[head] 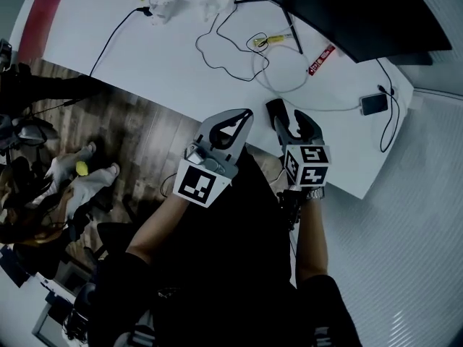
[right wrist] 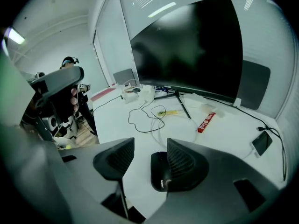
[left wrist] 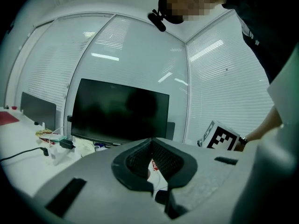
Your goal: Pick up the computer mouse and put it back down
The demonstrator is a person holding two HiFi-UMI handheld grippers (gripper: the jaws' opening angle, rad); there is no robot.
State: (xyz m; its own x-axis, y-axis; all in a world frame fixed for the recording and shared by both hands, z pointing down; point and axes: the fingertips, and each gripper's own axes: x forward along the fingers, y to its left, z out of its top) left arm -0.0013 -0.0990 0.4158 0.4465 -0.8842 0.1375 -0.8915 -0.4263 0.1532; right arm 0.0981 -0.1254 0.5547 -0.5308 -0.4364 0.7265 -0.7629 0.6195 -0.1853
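the black computer mouse [right wrist: 159,171] lies on the white table [head: 166,56] close to its near edge, in front of the large dark monitor [right wrist: 191,45]. the right gripper [right wrist: 147,155] is tilted down over it with its jaws well apart. the mouse sits in the gap, partly tucked behind the right-hand pad, while the left-hand pad stands clear of it with bare table between. neither pad visibly presses on it. in the head view the mouse [head: 274,109] shows just ahead of the right gripper [head: 293,125].

the left gripper [left wrist: 150,141] is held near level beside the right one, off the table's edge, its jaws brought together at the tips with nothing in them.

further back on the table lie a looped black cable [head: 224,49] and a red packet [right wrist: 205,122]. a phone [right wrist: 260,143] on a lead lies toward the right end.
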